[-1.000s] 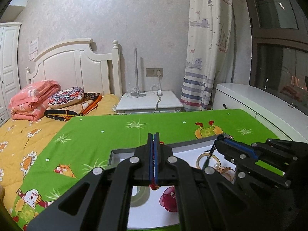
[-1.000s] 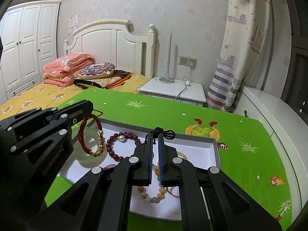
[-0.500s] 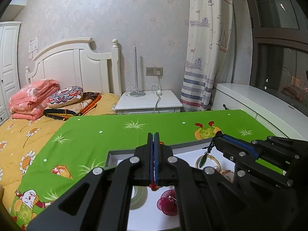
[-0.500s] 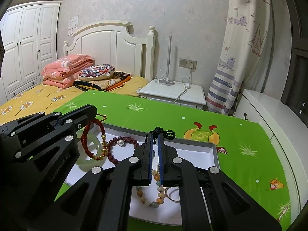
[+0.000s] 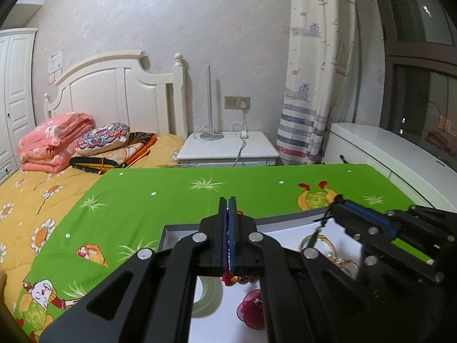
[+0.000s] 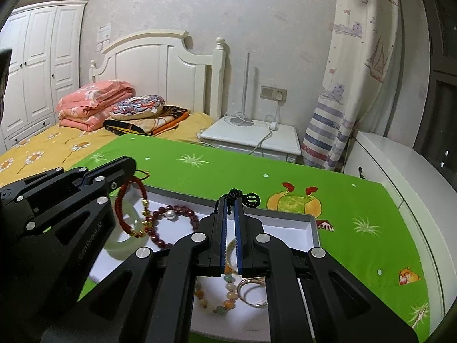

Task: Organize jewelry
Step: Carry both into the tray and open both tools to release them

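Two hand-held grippers are hovering over the tray [image 6: 312,224]: left hand-held gripper [image 5: 228,238] pinching a red bracelet [image 6: 127,214], right hand-held gripper [image 6: 232,235] pinching a black cord [image 6: 242,198].

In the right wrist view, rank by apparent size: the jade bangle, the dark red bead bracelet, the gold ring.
1. jade bangle, partly hidden, and dark red bead bracelet: too alike to rank.
2. gold ring, clearly smallest.

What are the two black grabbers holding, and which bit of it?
The left gripper pinches the red bracelet at its top, so it dangles over the box. The right gripper pinches a black knotted cord just below its knot.
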A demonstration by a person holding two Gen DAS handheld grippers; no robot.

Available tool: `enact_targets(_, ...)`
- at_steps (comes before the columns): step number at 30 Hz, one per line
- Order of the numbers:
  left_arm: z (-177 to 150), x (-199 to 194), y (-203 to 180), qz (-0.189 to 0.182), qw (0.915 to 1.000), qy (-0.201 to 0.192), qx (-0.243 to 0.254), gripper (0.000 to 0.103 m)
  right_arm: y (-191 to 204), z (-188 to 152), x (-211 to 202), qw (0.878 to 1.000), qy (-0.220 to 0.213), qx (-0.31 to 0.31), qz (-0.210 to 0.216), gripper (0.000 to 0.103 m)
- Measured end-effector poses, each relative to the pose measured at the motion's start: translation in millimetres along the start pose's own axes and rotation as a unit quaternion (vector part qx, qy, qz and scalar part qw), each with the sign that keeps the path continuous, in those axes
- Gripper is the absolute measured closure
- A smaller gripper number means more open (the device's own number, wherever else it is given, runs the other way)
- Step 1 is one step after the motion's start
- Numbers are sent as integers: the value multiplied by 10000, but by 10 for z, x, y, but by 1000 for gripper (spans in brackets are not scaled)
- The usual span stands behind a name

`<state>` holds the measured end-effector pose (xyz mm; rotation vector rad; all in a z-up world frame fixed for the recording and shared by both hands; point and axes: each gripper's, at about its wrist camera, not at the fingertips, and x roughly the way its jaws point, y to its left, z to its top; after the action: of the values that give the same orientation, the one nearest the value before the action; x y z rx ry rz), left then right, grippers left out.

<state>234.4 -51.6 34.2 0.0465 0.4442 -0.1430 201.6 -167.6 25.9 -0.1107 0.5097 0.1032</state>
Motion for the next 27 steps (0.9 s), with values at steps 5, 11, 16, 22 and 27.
enact_targets(5, -36, 224, 73, 144, 9995, 239, -132, 102, -123, -22, 154, 9998, 147, 106, -64, 97)
enact_targets(11, -79, 353, 149, 223, 9989, 359, -206, 102, -231, -99, 354, 9984, 388, 399, -85, 96)
enact_targets(16, -95, 411, 157, 222, 9986, 433, -191, 89, -263, -138, 432, 9977, 499, 451, -130, 95)
enact_targets(22, -122, 372, 200, 347, 9983, 331, -326, 47, -266, -148, 436, 9977, 470, 485, -88, 57)
enact_targets(27, -96, 292, 199, 487, 9982, 118, -326, 9, -319, -147, 436, 9973, 477, 551, -120, 43)
